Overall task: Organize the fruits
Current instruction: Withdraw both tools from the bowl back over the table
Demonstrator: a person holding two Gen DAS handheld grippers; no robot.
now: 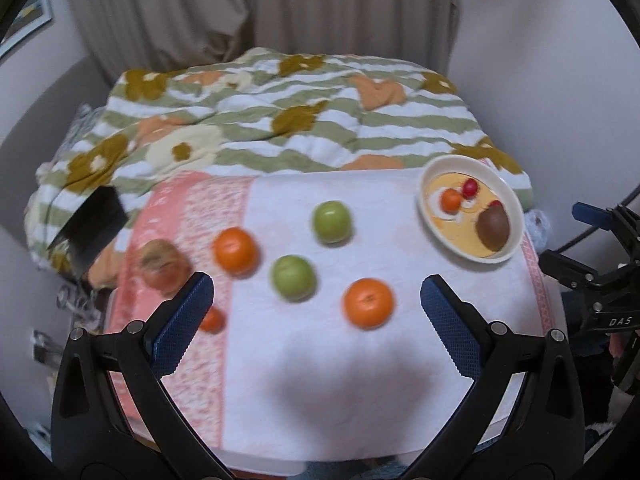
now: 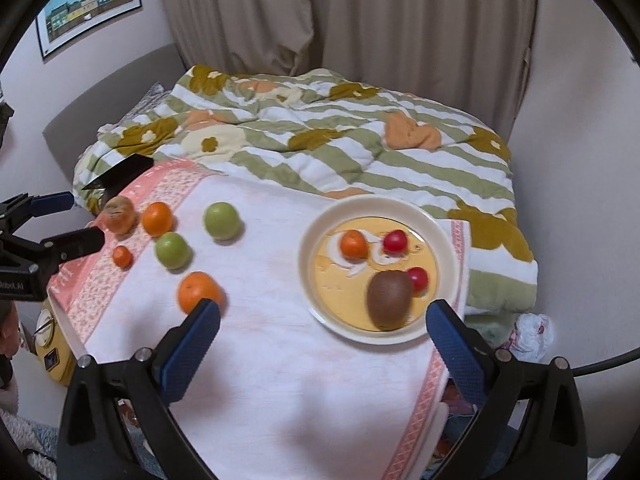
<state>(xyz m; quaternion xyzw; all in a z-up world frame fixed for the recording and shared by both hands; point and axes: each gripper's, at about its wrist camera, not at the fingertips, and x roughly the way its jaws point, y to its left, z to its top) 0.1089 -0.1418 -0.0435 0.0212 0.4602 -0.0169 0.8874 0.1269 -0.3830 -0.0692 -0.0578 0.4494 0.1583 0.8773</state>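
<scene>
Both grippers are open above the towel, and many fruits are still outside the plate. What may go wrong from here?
1. The plate sits near the towel's right edge, above the drop to the floor; a push there may tip it.
2. The brownish fruit and small orange lie by the left edge; a nudge might roll them off.
3. Round fruits like the green apple may slip from the left gripper.

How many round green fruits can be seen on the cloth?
2. One round green fruit lies farther back on the white cloth; the other green fruit lies nearer, left, between orange fruits. None is on the plate.
</scene>
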